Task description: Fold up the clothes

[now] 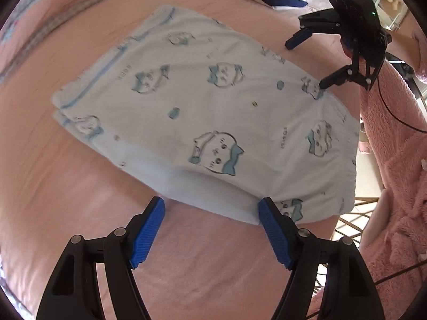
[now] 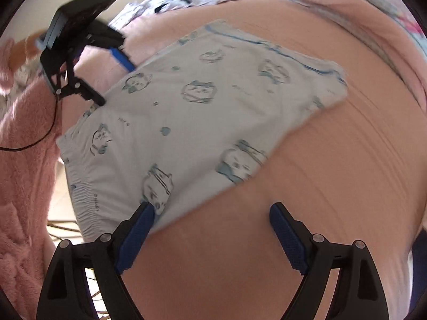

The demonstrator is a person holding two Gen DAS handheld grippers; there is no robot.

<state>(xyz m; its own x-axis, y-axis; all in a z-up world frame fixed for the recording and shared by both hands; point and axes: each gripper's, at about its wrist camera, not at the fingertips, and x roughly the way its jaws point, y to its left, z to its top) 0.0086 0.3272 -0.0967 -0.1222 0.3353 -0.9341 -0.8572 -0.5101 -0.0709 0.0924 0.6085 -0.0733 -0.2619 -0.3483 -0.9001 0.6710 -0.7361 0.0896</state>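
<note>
My cat-print trousers lie folded lengthwise on the pink bed sheet, waistband at the bed's edge; by my reckoning the crosswise folds are left. My left gripper and right gripper both gape apart, clamping nothing, beside the waistband corners. I see no containers
</note>
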